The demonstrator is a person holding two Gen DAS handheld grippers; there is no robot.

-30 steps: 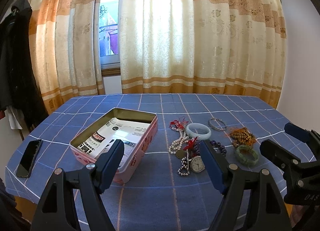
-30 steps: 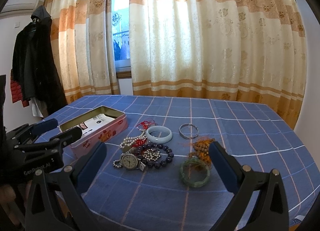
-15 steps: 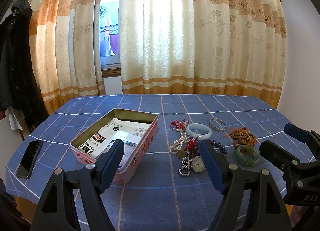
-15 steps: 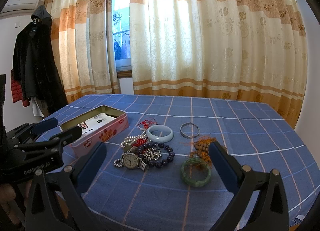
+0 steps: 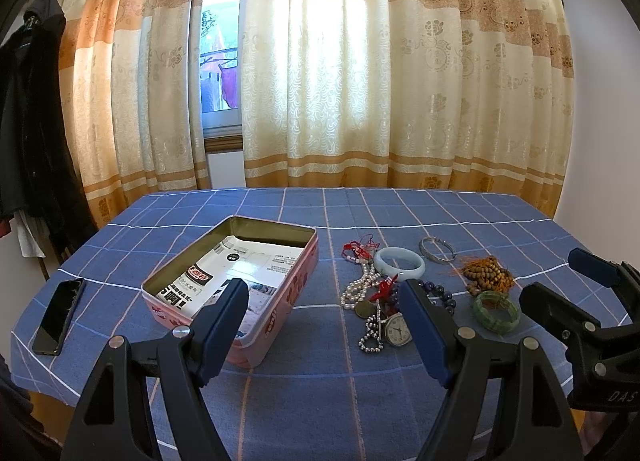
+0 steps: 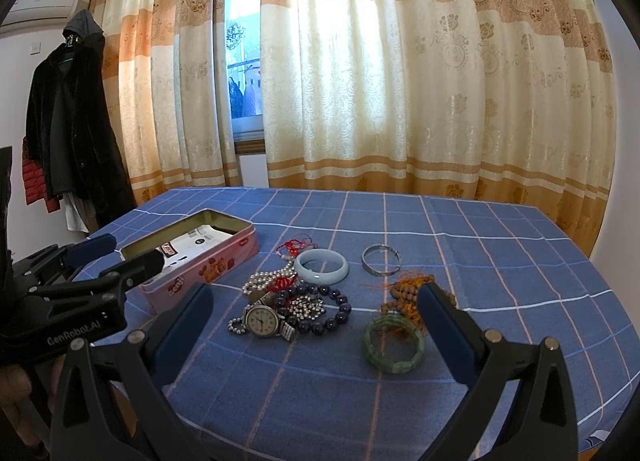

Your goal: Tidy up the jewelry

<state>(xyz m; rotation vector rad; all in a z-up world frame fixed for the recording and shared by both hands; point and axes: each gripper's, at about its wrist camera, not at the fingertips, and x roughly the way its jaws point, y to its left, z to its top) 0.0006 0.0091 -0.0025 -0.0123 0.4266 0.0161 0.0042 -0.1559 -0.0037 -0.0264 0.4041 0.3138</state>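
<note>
A pink tin box [image 5: 280, 301] [image 6: 208, 265] lies open on the blue checked tablecloth, with a printed card inside. To its right lies jewelry: a pale jade bangle [image 5: 399, 263] [image 6: 321, 266], a silver bangle [image 5: 437, 250] [image 6: 381, 259], a pearl necklace [image 5: 358, 285], a wristwatch [image 5: 396, 330] [image 6: 262, 320], dark purple beads [image 6: 328, 311], brown wooden beads [image 5: 486, 275] [image 6: 406, 293] and a green bangle [image 5: 496, 311] [image 6: 393, 344]. My left gripper [image 5: 324, 325] is open and empty above the near table edge. My right gripper [image 6: 316, 329] is open and empty, near the watch and green bangle.
A black phone [image 5: 58, 315] lies at the table's left edge. Curtains [image 5: 360, 81] and a window stand behind the table. A dark coat [image 6: 68, 121] hangs at the left wall. The right gripper also shows in the left wrist view [image 5: 592, 301].
Both views have shifted slightly; the jewelry sits a little lower and nearer in the right wrist view. Nothing was taken hold of.
</note>
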